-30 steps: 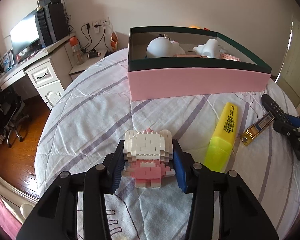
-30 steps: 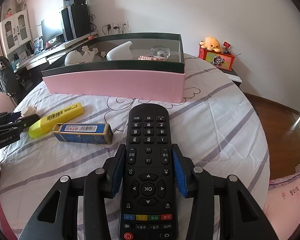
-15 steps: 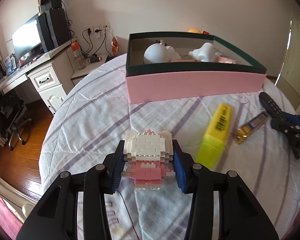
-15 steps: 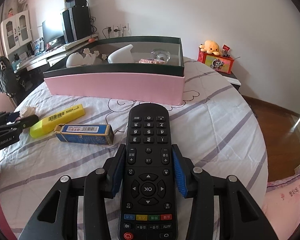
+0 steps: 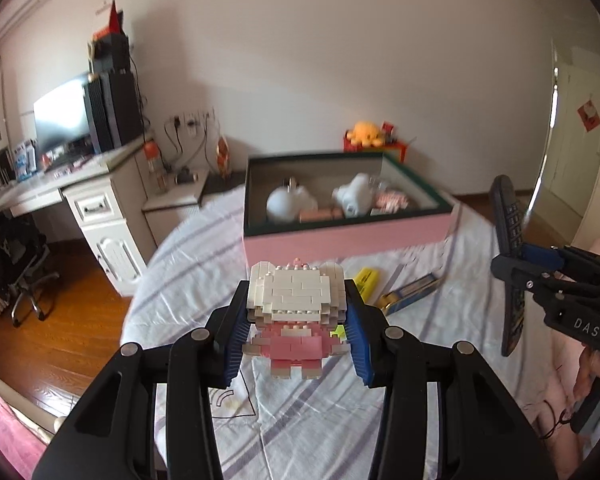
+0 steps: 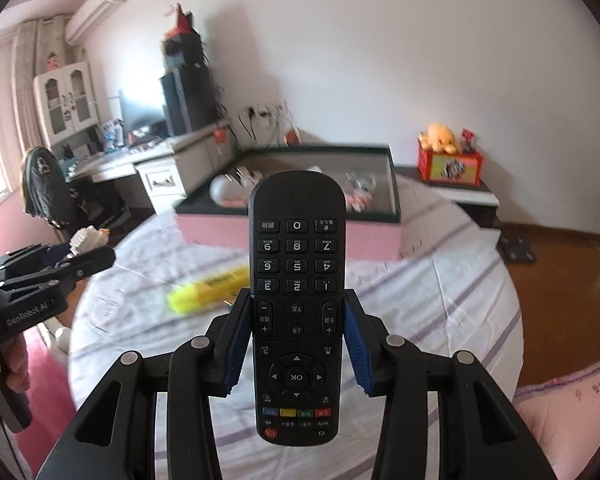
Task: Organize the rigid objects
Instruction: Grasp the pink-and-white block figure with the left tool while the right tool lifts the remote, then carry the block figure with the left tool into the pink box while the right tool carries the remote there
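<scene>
My left gripper [image 5: 297,316] is shut on a white and pink brick figure [image 5: 296,304], held in the air above the bed. My right gripper [image 6: 298,320] is shut on a black remote control [image 6: 297,280], also lifted off the cover; the same remote control [image 5: 508,240] shows at the right of the left wrist view. Ahead of both stands the pink box with a dark green rim [image 5: 340,236], holding white figures and other small items. A yellow highlighter [image 6: 208,286] and a blue and gold box [image 5: 410,294] lie on the striped bedcover.
A white desk [image 5: 80,196] with a monitor and computer tower stands at the left, an office chair [image 5: 24,276] beside it. A red box with an orange plush [image 6: 448,160] sits on a side table at the right. Wooden floor surrounds the bed.
Both grippers have risen off the bed with their loads and tilted up, so the box looks farther and lower. The remote and the brick figure have left the cover.
</scene>
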